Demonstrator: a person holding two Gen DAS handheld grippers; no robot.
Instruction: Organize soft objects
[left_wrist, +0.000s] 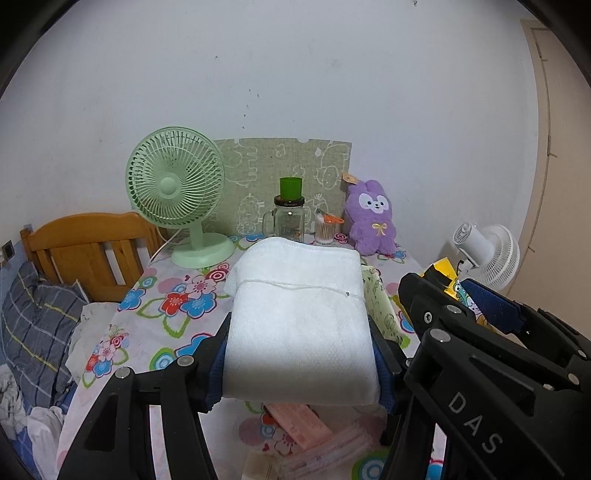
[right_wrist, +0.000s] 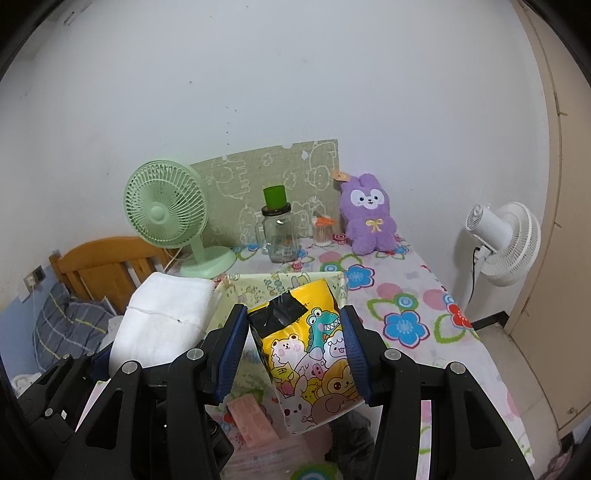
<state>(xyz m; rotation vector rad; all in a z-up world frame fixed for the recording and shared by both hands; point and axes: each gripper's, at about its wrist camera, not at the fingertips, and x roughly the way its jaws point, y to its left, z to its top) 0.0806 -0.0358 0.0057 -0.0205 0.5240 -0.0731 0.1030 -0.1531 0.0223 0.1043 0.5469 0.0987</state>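
Observation:
My left gripper (left_wrist: 300, 354) is shut on a folded white towel (left_wrist: 299, 314) and holds it above the flowered table. The towel also shows in the right wrist view (right_wrist: 162, 321), at the left. My right gripper (right_wrist: 295, 350) is shut on a yellow cartoon-printed tissue pack (right_wrist: 310, 354) and holds it up over a pale green fabric basket (right_wrist: 280, 282). The basket's edge shows beside the towel in the left wrist view (left_wrist: 380, 306). The right gripper's arm (left_wrist: 480, 350) fills the lower right of the left view. A purple plush rabbit (right_wrist: 369, 218) sits against the wall.
At the back stand a green desk fan (left_wrist: 177, 192), a glass jar with a green cap (left_wrist: 290, 218), a cotton swab holder (left_wrist: 327, 229) and a green printed board (left_wrist: 284, 173). A white fan (right_wrist: 506, 240) stands at the right. A wooden bed frame (left_wrist: 88, 247) is at the left. Pink packs (right_wrist: 251, 417) lie below the grippers.

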